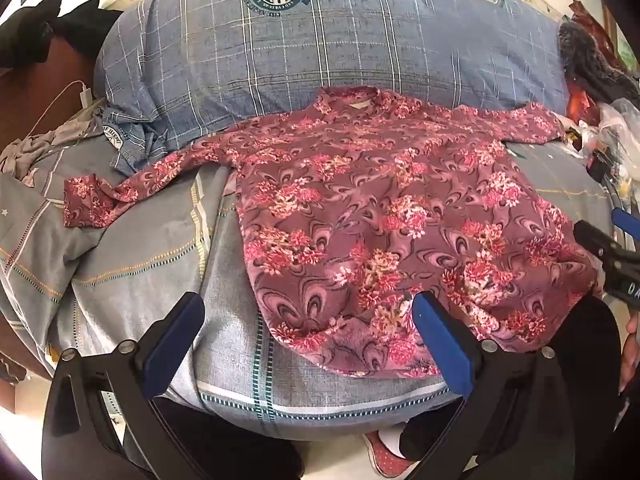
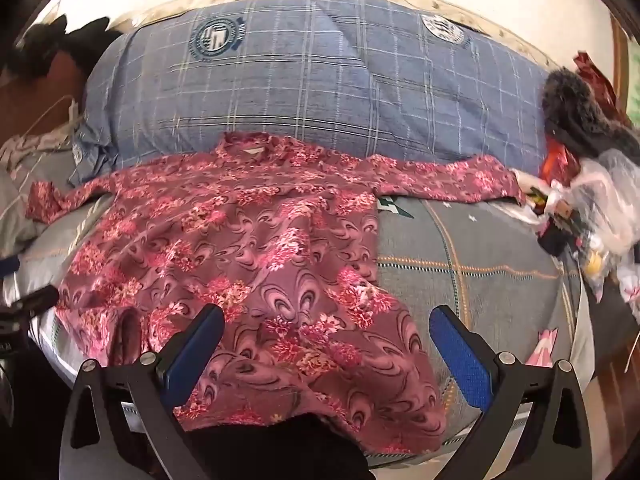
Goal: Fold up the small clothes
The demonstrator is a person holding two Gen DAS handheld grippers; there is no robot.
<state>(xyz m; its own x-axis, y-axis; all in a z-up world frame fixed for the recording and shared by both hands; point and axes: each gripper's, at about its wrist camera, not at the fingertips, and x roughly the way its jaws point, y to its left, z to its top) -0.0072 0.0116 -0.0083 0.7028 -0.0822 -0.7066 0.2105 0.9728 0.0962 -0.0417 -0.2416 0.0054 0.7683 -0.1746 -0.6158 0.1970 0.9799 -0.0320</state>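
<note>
A maroon shirt with pink flowers (image 1: pixel 380 216) (image 2: pixel 248 248) lies spread flat on the bed, collar toward the pillow, both sleeves stretched out sideways. My left gripper (image 1: pixel 308 312) hovers open above the shirt's near left hem corner, nothing between its blue pads. My right gripper (image 2: pixel 326 326) hangs open over the near right part of the hem, also holding nothing. In the left wrist view the right gripper (image 1: pixel 608 240) shows at the right edge, beside the shirt's right side.
A blue plaid pillow (image 1: pixel 320 52) (image 2: pixel 312 80) lies behind the shirt on a grey checked bedsheet (image 1: pixel 152 248) (image 2: pixel 472 248). Plastic bags and clutter (image 2: pixel 592 200) pile at the right edge, with a dark furry item (image 2: pixel 576 116) behind. A white charger cable (image 1: pixel 80 96) sits at the left.
</note>
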